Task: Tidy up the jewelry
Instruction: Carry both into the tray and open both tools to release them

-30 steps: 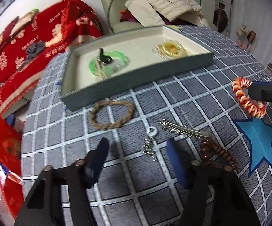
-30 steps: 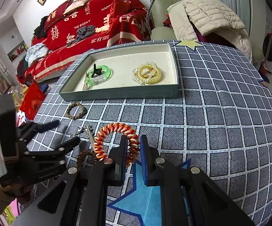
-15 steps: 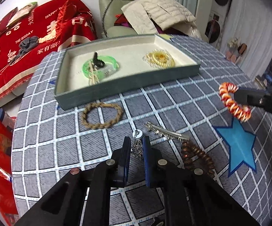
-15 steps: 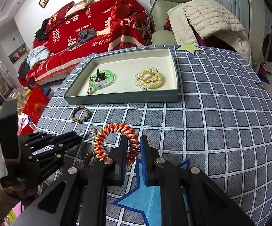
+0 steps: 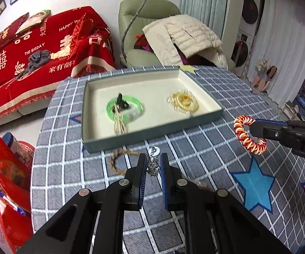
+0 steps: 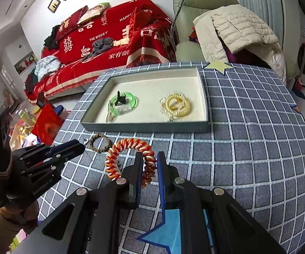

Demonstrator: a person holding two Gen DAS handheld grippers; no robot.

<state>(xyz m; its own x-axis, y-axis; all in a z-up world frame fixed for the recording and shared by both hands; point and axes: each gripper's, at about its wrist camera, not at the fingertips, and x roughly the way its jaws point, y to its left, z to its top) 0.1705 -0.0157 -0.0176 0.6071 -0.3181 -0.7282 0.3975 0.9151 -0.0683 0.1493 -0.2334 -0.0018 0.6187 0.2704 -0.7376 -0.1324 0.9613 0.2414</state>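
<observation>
Left wrist view: two handheld grippers each lift a piece of jewelry above a grey checked tablecloth (image 5: 215, 131).

The left gripper (image 5: 153, 166) is clenched on a small silver chain charm (image 5: 154, 165), which hangs between its blue pads clear of the cloth. Its jaws closed within the last second and now hold steady. The right gripper (image 6: 149, 169) is clamped on a red, orange and white coiled bracelet (image 6: 129, 158), held up in the air to the right of the left one. Beyond both sits a shallow grey tray (image 5: 152, 134) with a cream lining; inside it lie a green bangle (image 5: 125, 109) on the left and a yellow coiled bracelet (image 5: 183, 101) on the right. A braided brown bracelet (image 5: 120, 158) lies on the cloth just in front of the tray. A blue star patch (image 5: 256, 184) marks the cloth at the right.
</observation>
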